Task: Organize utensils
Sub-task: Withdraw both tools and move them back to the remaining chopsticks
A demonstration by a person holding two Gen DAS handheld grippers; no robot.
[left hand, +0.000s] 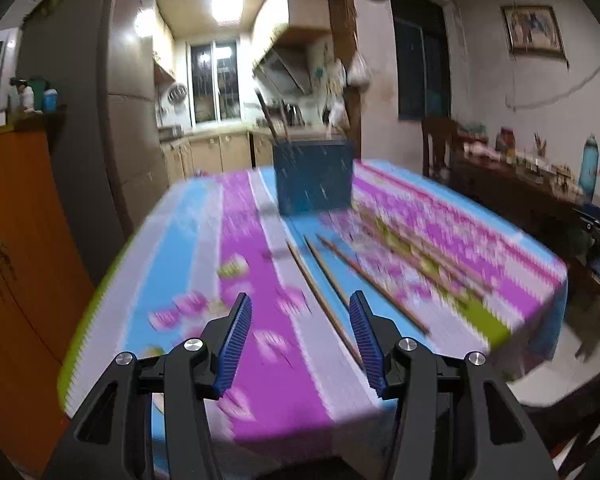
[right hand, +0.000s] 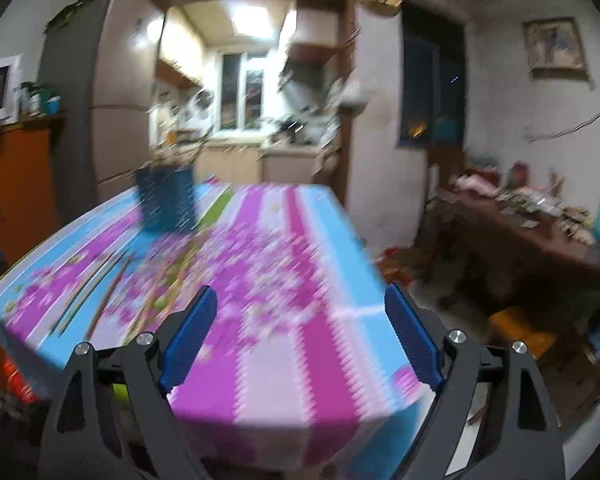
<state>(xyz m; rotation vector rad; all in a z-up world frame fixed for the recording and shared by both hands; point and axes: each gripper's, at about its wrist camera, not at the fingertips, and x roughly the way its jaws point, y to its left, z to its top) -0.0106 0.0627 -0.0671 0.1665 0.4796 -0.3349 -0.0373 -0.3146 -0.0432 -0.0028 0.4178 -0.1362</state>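
Several brown chopsticks (left hand: 328, 280) lie loose on the striped pink, blue and white tablecloth (left hand: 260, 360), running away from me. Behind them a dark blue utensil holder (left hand: 314, 176) stands upright with a few sticks poking out of its top. My left gripper (left hand: 300, 308) hovers open over the near end of the table, nothing between its blue pads; the nearest chopstick passes just inside its right pad. In the right wrist view the holder (right hand: 166, 204) is far left and the chopsticks (right hand: 100, 288) lie left of my open, empty right gripper (right hand: 300, 304). Both views are motion-blurred.
An orange wooden cabinet (left hand: 16, 260) stands left of the table, a grey fridge (left hand: 84, 120) behind it. A dark side table (right hand: 540, 232) cluttered with bottles and small items runs along the right wall. A kitchen opens behind the table. The table's near edge (right hand: 300, 420) lies just under the grippers.
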